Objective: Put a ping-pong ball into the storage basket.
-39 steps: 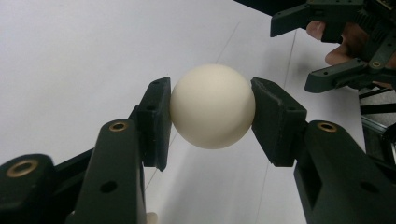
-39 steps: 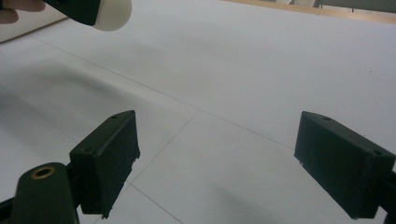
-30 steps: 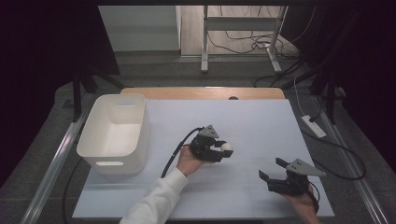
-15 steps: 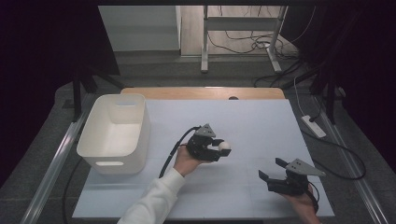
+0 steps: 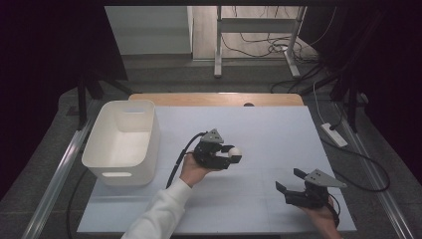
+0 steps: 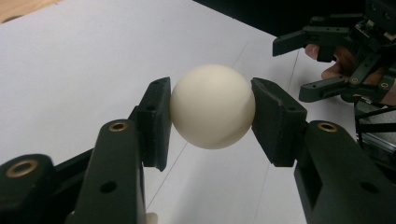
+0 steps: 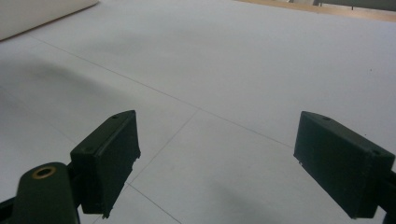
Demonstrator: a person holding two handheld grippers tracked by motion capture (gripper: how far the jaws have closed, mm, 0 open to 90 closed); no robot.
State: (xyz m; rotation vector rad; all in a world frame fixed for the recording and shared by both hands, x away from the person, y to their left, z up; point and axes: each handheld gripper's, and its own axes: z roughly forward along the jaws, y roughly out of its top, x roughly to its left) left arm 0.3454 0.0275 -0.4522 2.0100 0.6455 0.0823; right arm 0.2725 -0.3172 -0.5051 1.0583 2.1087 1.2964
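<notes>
Ball [image 6: 212, 106] clamped between left fingers [image 6: 156, 122]

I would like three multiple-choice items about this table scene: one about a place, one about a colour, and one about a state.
1. Where is the white bin on the table in the high view?
A. at the left side
B. at the right edge
C. at the near edge, between the two hands

2. What colour is the ball?
A. red
B. cream white
C. blue

3. What is the state of the right gripper?
A. shut on the ball
B. shut on nothing
C. open, with nothing between its jaws

Key:
1 A, the bin stands left of the left gripper.
2 B, the left gripper view shows a pale cream ball pressed between both pads.
3 C, the right gripper view shows its jaws wide apart over bare table.
</notes>
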